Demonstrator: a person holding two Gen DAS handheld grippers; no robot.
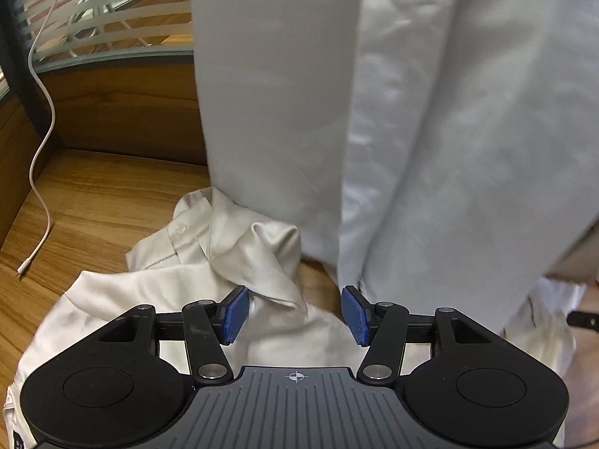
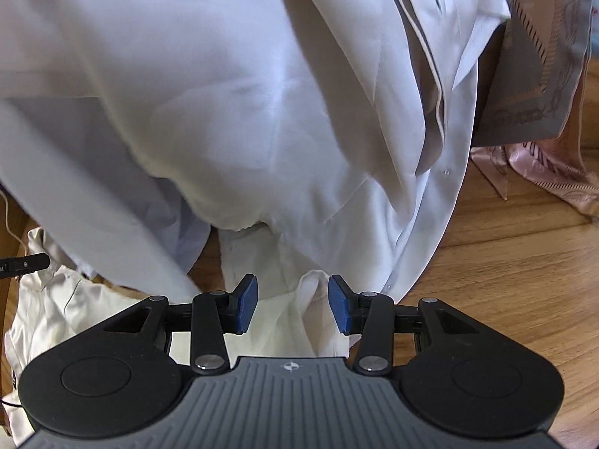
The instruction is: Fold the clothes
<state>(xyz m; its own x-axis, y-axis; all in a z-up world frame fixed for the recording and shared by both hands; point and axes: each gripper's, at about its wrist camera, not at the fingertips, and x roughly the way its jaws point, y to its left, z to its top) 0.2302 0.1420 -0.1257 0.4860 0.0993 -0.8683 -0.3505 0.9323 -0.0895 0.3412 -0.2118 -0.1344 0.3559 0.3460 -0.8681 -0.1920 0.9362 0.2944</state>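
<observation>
Left hand-held gripper (image 1: 295,312) and right hand-held gripper (image 2: 293,305): jaws apart, gripping nothing. White shirt (image 2: 232,86) hangs ahead (lower part crumpled on the wooden tabletop (image 2: 505,262)). Cream garment (image 1: 232,247) lies near left.

hanging shirt (image 1: 374,112): I'm seeing it hanging down before both my grippers, lower end reaching the table (image 1: 112,194)
crumpled shirt (image 1: 209,247): lying on table, below and left of hanging shirt
my left gripper (image 1: 295,314): sitting over crumpled shirt
cable (image 1: 41,172): trailing onto table, far left
scarves (image 2: 543,75): lying behind-right of hanging shirt
my right gripper (image 2: 292,304): hovering over a cloth fold
</observation>
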